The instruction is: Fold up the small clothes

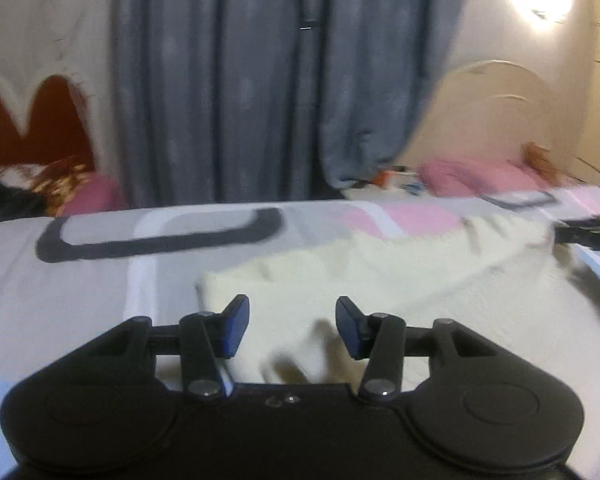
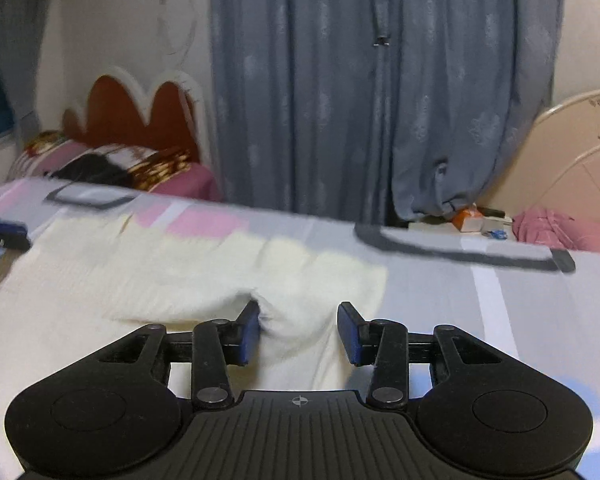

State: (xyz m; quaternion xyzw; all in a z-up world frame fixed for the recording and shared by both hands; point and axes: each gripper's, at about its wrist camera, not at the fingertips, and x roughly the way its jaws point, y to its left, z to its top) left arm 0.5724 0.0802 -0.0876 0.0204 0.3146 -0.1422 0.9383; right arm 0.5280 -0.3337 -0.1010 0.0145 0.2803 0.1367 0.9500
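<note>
A cream knitted garment point(image 1: 340, 276) lies spread on the patterned bedsheet point(image 1: 100, 280). My left gripper point(image 1: 292, 326) is open, low over the garment's near left corner, with cloth between the jaws but not clamped. In the right wrist view the garment point(image 2: 188, 272) stretches left. My right gripper point(image 2: 298, 332) is open, its jaws astride a raised fold at the garment's near right end. The right gripper also shows at the right edge of the left wrist view point(image 1: 588, 232); the left gripper shows at the left edge of the right wrist view point(image 2: 0, 234).
Blue-grey curtains point(image 1: 260, 80) hang behind the bed. A red headboard point(image 2: 140, 108) with pillows point(image 2: 112, 164) stands at the left. A cream headboard point(image 1: 496, 108), pink cloth point(image 1: 476, 176) and small boxes point(image 2: 472, 220) are at the right.
</note>
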